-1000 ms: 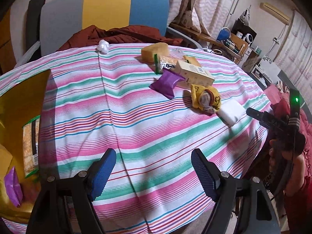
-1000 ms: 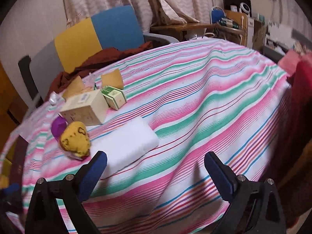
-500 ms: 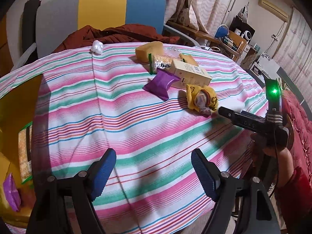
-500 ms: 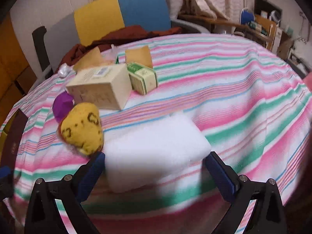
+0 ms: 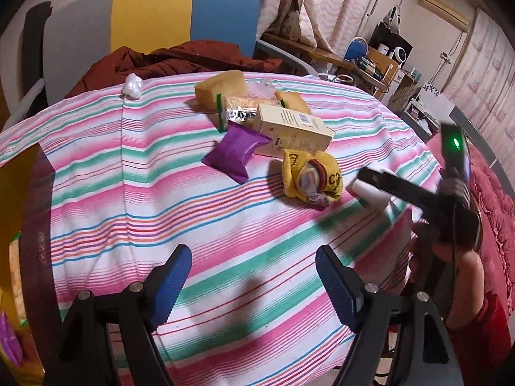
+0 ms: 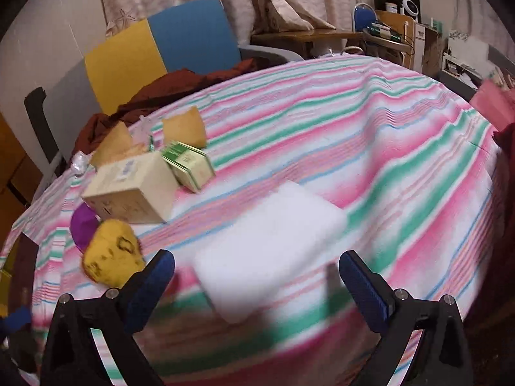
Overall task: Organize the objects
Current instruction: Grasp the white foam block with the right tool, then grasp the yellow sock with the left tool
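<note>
A white foam block [image 6: 270,244] lies on the striped tablecloth [image 6: 338,135], and my right gripper [image 6: 257,284] is open with its blue pads either side of the block's near end, apart from it. The left wrist view shows the block [image 5: 370,191] partly hidden by that gripper. Beside it lie a yellow pouch [image 6: 112,259] [image 5: 310,177], a purple packet [image 5: 236,151], a cream box [image 5: 294,128] [image 6: 130,189], a green-edged pack [image 6: 190,164] and tan sponges [image 5: 222,87]. My left gripper [image 5: 254,281] is open and empty over the cloth's near side.
A crumpled white wad [image 5: 132,85] sits at the far table edge. A grey, yellow and blue chair [image 5: 151,22] with brown cloth [image 5: 180,61] stands behind. A yellow container [image 5: 13,257] with packets is at the left. Red bedding [image 5: 492,199] lies to the right.
My right gripper has moved forward over the white block, so its pads now flank the block's near end. My left gripper has stayed about where it was.
</note>
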`<state>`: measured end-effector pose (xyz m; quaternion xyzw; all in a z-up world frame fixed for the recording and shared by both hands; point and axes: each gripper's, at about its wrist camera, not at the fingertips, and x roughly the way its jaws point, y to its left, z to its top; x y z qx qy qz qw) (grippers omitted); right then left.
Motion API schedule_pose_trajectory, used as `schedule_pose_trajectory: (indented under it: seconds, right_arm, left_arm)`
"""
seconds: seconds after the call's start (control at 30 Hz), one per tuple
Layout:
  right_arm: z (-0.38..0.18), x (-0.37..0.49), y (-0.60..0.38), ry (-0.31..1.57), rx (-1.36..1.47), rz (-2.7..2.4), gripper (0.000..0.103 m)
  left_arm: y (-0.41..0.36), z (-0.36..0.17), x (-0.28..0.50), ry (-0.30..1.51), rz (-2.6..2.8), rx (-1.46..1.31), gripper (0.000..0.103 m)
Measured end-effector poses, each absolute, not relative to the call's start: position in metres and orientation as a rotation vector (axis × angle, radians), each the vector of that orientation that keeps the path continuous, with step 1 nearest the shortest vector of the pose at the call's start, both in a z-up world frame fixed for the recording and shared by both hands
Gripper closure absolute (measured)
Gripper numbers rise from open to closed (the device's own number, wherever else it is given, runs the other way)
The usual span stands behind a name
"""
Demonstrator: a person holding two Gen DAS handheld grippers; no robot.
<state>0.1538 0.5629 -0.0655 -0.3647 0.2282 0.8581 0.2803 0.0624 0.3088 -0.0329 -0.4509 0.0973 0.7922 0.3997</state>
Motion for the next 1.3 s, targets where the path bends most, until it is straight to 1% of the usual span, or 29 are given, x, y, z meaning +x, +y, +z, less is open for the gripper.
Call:
schedule_pose_trajectory:
  seconds: [0.1,0.13,0.17,0.23,0.3,0.33,0.47,0.7,0.83,1.03,1.23,1.3]
  right_arm:
    - [-0.070,0.137,0.565,0.606,-0.975,2.211,0.000]
    - [-0.072,0.135,0.569,0.616,-0.971,2.185,0.002]
    - [-0.074,0.135,0.572,0.629,-0.968,2.164,0.012]
    - [-0.077,0.137,0.574,0.607,-0.980,2.144,0.027]
    - [-0.075,0.144,0.574,0.588,-0.959,2.182,0.032]
    - [-0.074,0.148,0.575,0.597,-0.944,2.196,0.036]
    - [-0.071,0.160,0.582,0.663,-0.834,2.252,0.035]
    - [-0.072,0.142,0.594,0.574,-0.808,2.259,0.035]
    - [-0.082,0.140,0.596,0.578,-0.820,2.254,0.035]
    - [-0.084,0.143,0.596,0.581,-0.803,2.266,0.035]
    - [-0.084,0.142,0.593,0.558,-0.806,2.259,0.035]
    - [-0.084,0.141,0.593,0.549,-0.808,2.255,0.035]
  left_arm:
    - [0.310,-0.032,0.064,0.255,2.011,-1.134,0.022]
    - [0.309,-0.031,0.064,0.253,2.015,-1.133,0.022]
    - [0.309,-0.030,0.062,0.246,2.018,-1.133,0.022]
    - [0.309,-0.029,0.059,0.231,2.020,-1.135,0.022]
    - [0.311,-0.029,0.055,0.217,2.018,-1.139,0.022]
    - [0.314,-0.029,0.054,0.212,2.015,-1.143,0.022]
    - [0.332,-0.031,0.047,0.204,2.002,-1.148,0.022]
    - [0.365,-0.032,0.039,0.195,1.998,-1.138,0.022]
    - [0.388,-0.032,0.038,0.177,1.978,-1.109,0.022]
    - [0.422,-0.048,0.040,0.276,1.961,-1.060,0.022]
    - [0.418,-0.068,0.044,0.329,1.930,-0.936,0.024]
    - [0.414,-0.072,0.043,0.305,1.912,-0.937,0.024]
